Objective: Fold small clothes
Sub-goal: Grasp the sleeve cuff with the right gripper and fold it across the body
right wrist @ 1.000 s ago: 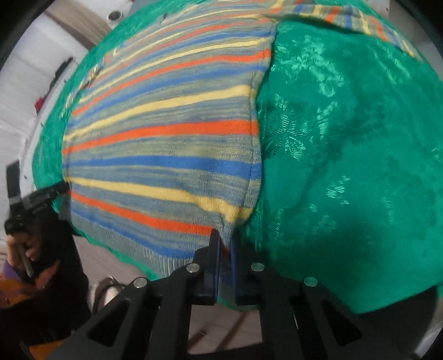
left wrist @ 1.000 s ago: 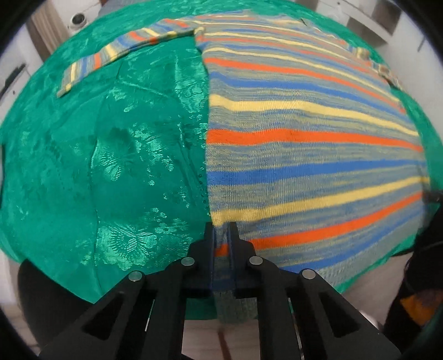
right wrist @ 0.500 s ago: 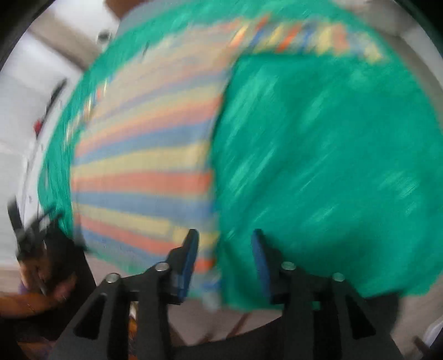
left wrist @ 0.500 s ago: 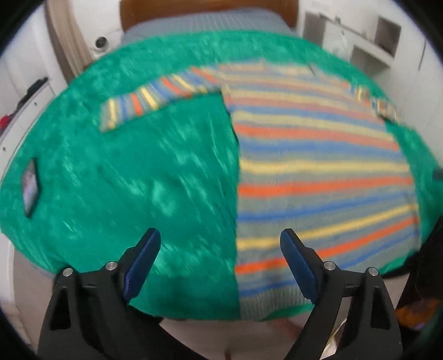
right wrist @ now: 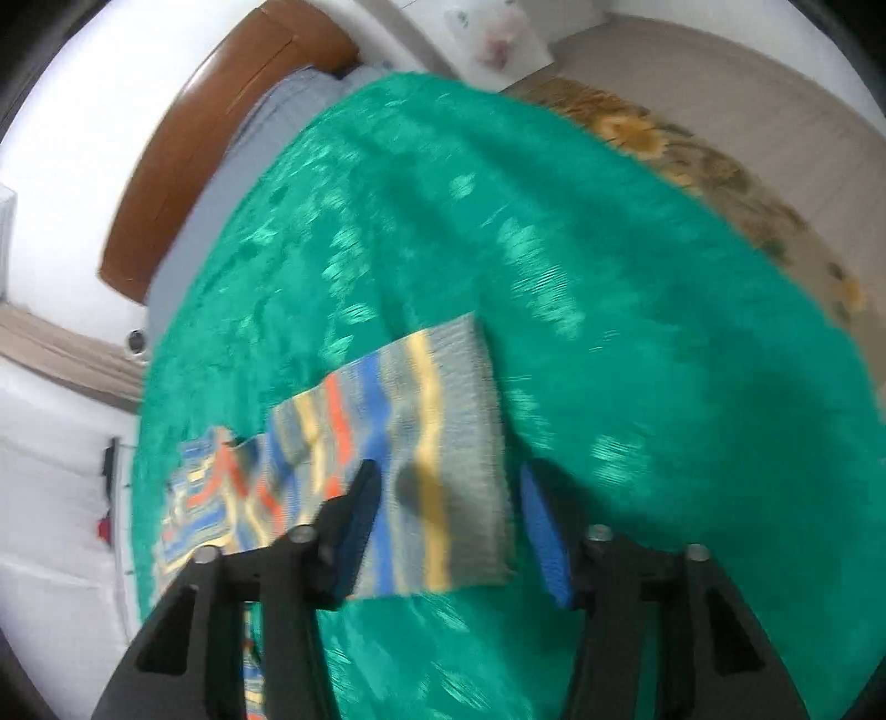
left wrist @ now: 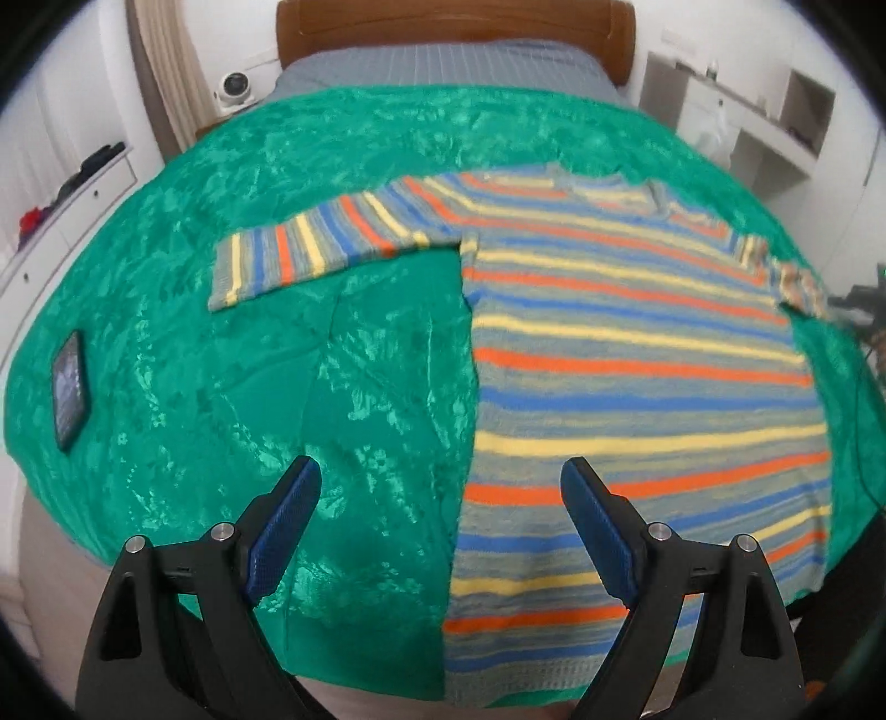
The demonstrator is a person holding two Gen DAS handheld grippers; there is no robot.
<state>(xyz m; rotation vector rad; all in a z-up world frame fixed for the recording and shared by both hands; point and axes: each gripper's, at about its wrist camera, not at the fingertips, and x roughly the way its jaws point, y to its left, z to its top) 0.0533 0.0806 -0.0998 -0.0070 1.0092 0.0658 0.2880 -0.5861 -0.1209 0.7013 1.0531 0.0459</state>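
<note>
Jaws on the left gripper [left wrist: 440, 468] stand wide apart with nothing between them, hovering above the near edge of the green bedspread [left wrist: 277, 360]. The right gripper [right wrist: 448, 471] shows its jaws apart too, closing, with a striped cuff between them; the picture is blurred, and the pads do not appear to press on the knit. The bedspread covers nearly the whole bed, and beyond its far edge a strip of grey sheet [left wrist: 443, 61] runs up to a brown wooden headboard [left wrist: 454, 22]. Past the bedspread's right side, in the right wrist view, a patterned rug [right wrist: 692, 155] lies on the floor. A striped sweater [left wrist: 637, 387] lies flat on the right half of the bedspread, its hem hanging just over the near edge and its neck toward the far edge. One sleeve [left wrist: 310, 249] stretches out across the middle of the bedspread; the other sleeve [right wrist: 421, 443] reaches toward the bedspread's right side, where the right gripper is. A dark phone [left wrist: 69, 387] lies near the bedspread's left edge, well apart from the sweater.
</note>
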